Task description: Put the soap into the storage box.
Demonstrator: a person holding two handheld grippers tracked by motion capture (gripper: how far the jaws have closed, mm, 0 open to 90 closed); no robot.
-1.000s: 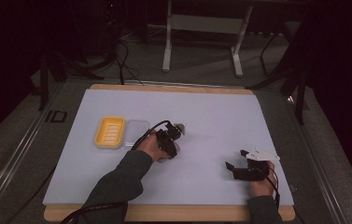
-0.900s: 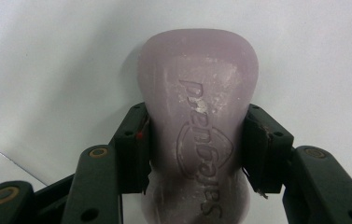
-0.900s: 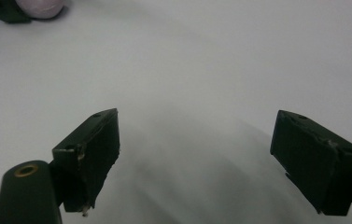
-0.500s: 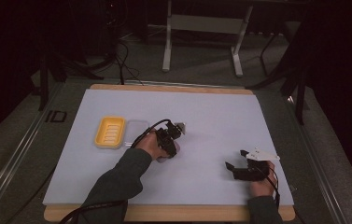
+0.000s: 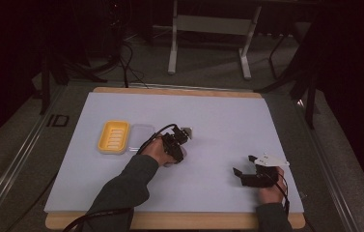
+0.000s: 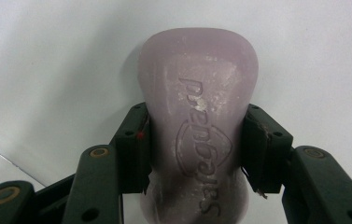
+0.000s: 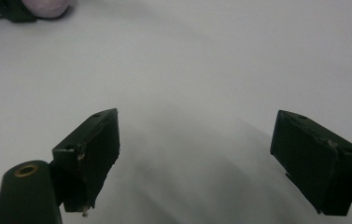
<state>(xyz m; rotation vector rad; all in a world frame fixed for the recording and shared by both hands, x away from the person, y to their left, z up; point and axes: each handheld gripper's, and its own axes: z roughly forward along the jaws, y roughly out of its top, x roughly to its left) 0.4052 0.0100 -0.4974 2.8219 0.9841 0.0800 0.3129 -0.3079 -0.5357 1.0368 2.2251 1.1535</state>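
Note:
A pale lilac bar of soap (image 6: 197, 116) with an embossed brand name lies on the white table sheet, seen in the left gripper view. My left gripper (image 6: 197, 140) is shut on it, one pad pressed against each long side. From above, the left gripper (image 5: 175, 152) sits near the table's middle, just right of a yellow soap dish (image 5: 114, 137). My right gripper (image 5: 243, 165) rests low at the front right; its jaws (image 7: 197, 144) stand wide open with nothing but bare sheet between them. The soap (image 7: 29, 5) peeks in at that view's top left corner.
A clear lid or tray (image 5: 141, 137) lies against the yellow dish's right side. The white sheet (image 5: 228, 121) covers a wooden board. Beyond the far edge stand a metal frame's legs (image 5: 172, 53) and cables on the dark floor.

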